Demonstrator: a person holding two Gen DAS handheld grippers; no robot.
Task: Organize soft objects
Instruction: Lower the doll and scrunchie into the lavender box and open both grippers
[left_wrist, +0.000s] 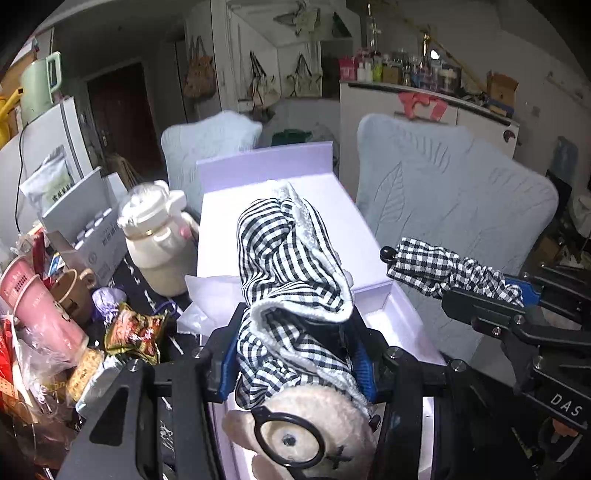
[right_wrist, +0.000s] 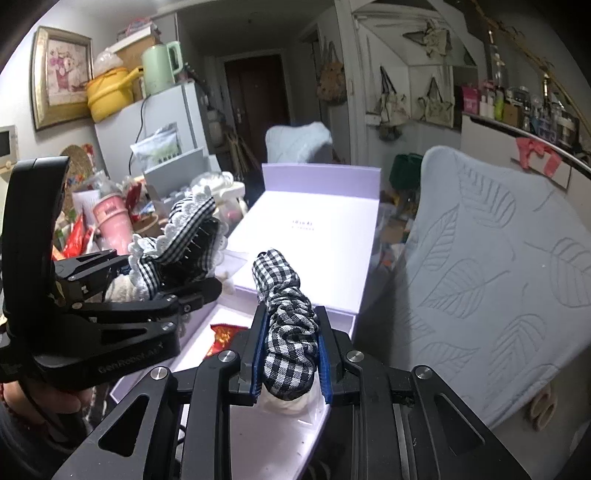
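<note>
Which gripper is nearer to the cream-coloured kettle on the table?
Left. The left gripper is beside the cream kettle; the right gripper is farther, across the white box.

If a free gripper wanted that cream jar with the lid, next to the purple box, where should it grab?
Probably around the narrow neck of the cream lidded ceramic jar, just under its lid, coming from above and in front. The lilac cardboard box stands close on one side and a grey carton on the other, so side approaches look cramped.

The left gripper (left_wrist: 295, 354) and the right gripper (right_wrist: 290, 354) are each clamped on checked fabric, held side by side, level.
</note>
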